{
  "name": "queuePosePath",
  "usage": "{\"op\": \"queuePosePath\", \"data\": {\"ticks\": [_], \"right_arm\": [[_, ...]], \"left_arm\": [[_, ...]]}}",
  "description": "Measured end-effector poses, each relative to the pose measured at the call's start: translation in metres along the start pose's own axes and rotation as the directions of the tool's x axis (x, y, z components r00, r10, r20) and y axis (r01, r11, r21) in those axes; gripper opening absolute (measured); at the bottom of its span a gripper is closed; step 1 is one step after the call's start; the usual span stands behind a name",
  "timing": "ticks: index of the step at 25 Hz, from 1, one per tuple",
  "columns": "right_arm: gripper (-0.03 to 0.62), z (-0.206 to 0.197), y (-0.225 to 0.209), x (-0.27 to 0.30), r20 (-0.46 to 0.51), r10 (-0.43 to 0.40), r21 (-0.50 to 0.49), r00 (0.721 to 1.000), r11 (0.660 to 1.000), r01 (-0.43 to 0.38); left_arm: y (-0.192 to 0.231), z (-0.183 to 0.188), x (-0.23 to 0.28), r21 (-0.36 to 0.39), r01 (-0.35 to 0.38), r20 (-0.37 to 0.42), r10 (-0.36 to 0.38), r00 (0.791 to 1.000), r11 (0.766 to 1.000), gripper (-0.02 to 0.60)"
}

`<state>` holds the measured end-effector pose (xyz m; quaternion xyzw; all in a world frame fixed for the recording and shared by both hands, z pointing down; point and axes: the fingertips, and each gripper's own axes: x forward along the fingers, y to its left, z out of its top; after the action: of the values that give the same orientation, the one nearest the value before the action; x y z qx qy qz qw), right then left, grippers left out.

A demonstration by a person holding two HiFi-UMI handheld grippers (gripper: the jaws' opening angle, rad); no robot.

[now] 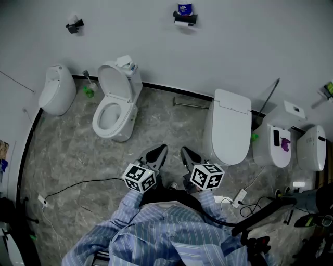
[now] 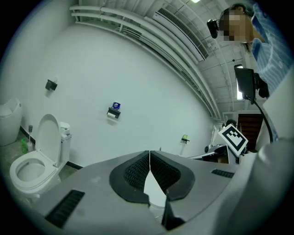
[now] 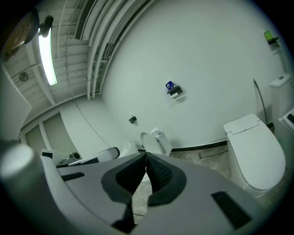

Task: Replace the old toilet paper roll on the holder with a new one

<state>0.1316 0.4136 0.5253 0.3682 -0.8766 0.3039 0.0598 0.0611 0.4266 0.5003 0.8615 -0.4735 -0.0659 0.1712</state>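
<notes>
A paper holder (image 1: pixel 185 19) is fixed high on the white wall, with a white roll under it and a blue pack (image 1: pixel 184 8) on top. It also shows small in the left gripper view as the holder (image 2: pixel 113 113) and in the right gripper view as the holder (image 3: pixel 174 91). My left gripper (image 1: pixel 161 149) and right gripper (image 1: pixel 184 151) are held close to my body over the floor, far from the wall. Both are shut, tips touching, with nothing between them. A second, dark holder (image 1: pixel 74 25) hangs further left on the wall.
An open-lid toilet (image 1: pixel 115 106) stands left of centre and a closed toilet (image 1: pixel 228 129) to the right. A urinal-like fixture (image 1: pixel 56 89) is at far left, more fixtures (image 1: pixel 283 139) at right. Cables (image 1: pixel 78 184) and a power strip (image 1: pixel 239 197) lie on the marbled floor.
</notes>
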Motion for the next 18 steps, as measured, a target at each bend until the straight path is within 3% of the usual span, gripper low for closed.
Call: {"op": "queuePosePath", "data": {"ticks": [9, 18], "right_arm": [[0.005, 0.023, -0.012, 0.049, -0.015, -0.008, 0.009, 1.000, 1.000, 0.009], [0.005, 0.097, -0.010, 0.147, 0.032, -0.022, 0.007, 0.999, 1.000, 0.022]], "left_arm": [[0.046, 0.020, 0.032, 0.003, 0.019, 0.001, -0.019, 1.000, 1.000, 0.006], [0.136, 0.097, 0.088, 0.051, 0.078, 0.028, -0.080, 0.996, 0.996, 0.006]]}}
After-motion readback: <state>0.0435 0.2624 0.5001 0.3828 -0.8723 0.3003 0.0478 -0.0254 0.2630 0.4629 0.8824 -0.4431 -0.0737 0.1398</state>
